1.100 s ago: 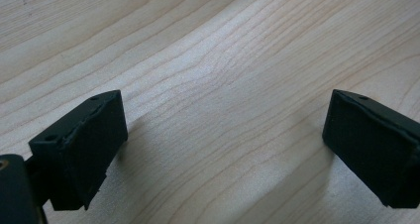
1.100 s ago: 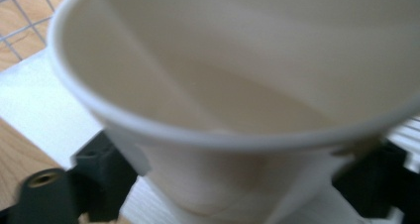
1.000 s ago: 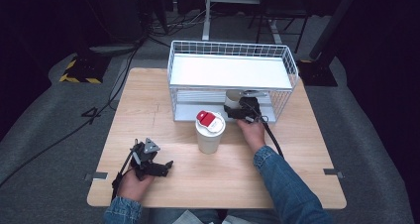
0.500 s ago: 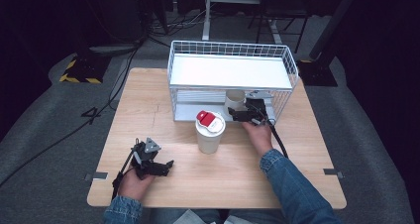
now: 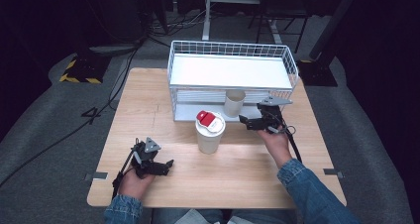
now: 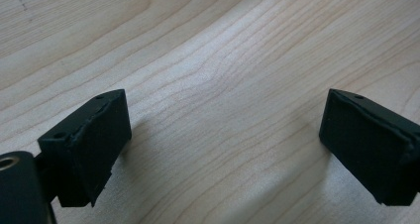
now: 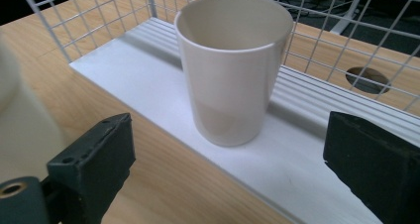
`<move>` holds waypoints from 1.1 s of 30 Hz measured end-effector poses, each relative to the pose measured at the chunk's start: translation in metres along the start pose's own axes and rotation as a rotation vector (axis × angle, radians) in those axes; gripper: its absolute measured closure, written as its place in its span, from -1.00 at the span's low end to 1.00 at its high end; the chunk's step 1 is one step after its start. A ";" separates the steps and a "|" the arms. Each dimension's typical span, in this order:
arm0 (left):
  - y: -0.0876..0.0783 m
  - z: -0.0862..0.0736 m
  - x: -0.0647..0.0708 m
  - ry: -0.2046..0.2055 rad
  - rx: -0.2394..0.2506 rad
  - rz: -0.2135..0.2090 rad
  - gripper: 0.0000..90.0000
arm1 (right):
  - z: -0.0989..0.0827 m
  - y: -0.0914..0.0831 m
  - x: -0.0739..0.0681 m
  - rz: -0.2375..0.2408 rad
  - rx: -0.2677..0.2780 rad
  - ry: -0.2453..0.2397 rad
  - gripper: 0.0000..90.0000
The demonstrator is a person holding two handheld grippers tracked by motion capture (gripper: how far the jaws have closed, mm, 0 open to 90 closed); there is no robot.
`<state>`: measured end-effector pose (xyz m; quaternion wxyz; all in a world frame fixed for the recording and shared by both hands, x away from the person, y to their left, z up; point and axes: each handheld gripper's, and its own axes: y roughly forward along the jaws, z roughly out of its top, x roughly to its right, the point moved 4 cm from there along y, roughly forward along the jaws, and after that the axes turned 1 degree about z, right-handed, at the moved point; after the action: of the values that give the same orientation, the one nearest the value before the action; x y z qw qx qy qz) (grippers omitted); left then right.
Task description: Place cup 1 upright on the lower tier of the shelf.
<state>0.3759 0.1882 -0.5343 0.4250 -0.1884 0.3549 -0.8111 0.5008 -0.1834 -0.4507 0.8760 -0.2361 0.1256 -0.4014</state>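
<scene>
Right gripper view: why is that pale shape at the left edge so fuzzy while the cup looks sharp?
In the right gripper view the beige cup is in focus; the pale shape sits too close to the lens and blurs. In the high view the wooden table is brightly lit, its surroundings dark.

Hand-held gripper point(image 6: 223, 149) jaws apart, closing over bare wood tabletop point(image 6: 213, 60).
</scene>
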 end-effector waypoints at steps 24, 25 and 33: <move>-0.001 -0.002 0.002 -0.014 0.002 0.007 -0.86 | -0.035 -0.089 -0.002 0.054 -0.043 -0.038 -0.95; -0.001 -0.002 0.002 -0.021 0.003 0.005 -0.86 | -0.038 -0.092 -0.002 0.053 -0.046 -0.046 -0.96; -0.002 -0.002 0.003 -0.031 0.002 0.016 -0.86 | -0.064 -0.113 0.001 0.050 -0.114 -0.044 -1.00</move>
<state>0.3722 0.1877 -0.5346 0.4372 -0.1979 0.3491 -0.8049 0.4025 -0.2677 -0.4474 0.8735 -0.2911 0.1347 -0.3663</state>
